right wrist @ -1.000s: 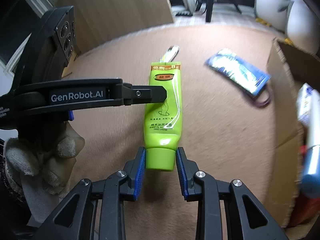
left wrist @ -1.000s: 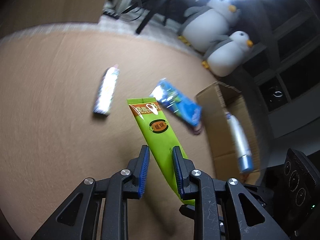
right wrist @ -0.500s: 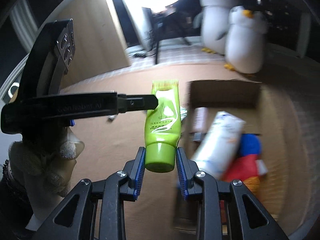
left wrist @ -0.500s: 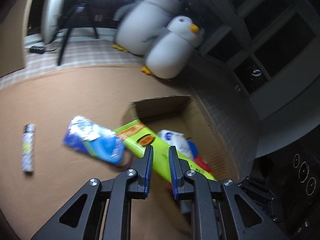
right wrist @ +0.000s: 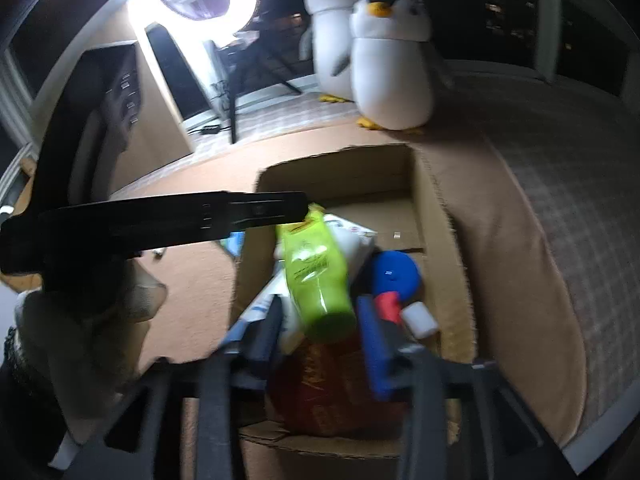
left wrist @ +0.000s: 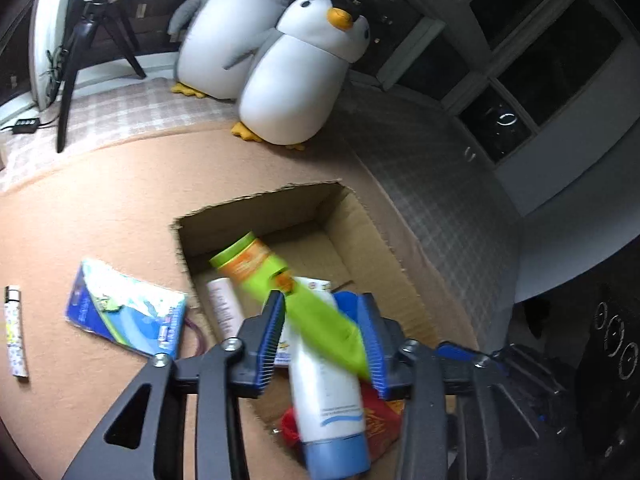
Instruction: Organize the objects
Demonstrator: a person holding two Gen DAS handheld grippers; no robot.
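**Letting the green tube drop into the cardboard box**

Both sets of jaws opening at once, green tube [left wrist: 304, 300] between each pair. On the left gripper [left wrist: 322, 340], a clear gap between the left pad and the tube; the tube's lower side close against the right pad, contact not certain. On the right gripper [right wrist: 320, 328], the cap end hanging loose between the two blue pads, daylight on both sides. Tube blurred in both views, slanting over the open cardboard box [left wrist: 256, 208], crimped end toward the box's far wall, cap end toward its near edge.

Inside the box already: a white bottle with a blue cap [left wrist: 328, 404] lying lengthwise, a red packet [right wrist: 332, 392] at the near end, a blue round lid [right wrist: 394, 274] by the right wall. Bare cardboard floor only at the far end of the box.

Advice for the release, offered as judgement:
- Keep both grippers steady above the box until the tube is fully clear of the pads; a sideways pull now risks flicking it over the box's left wall.
- Open both pairs evenly, so that neither end hangs up and tips the tube on its cap.
- Expect a landing on top of the white bottle, not on the floor; a roll is likely, harmless within the walls.
- Lift straight up afterwards, clear of the box rim.

Left of the box, outside it on the brown surface: a blue packet [left wrist: 126, 316] just beside the wall, and a small patterned lighter-like tube [left wrist: 15, 332] well apart. Both likely next.
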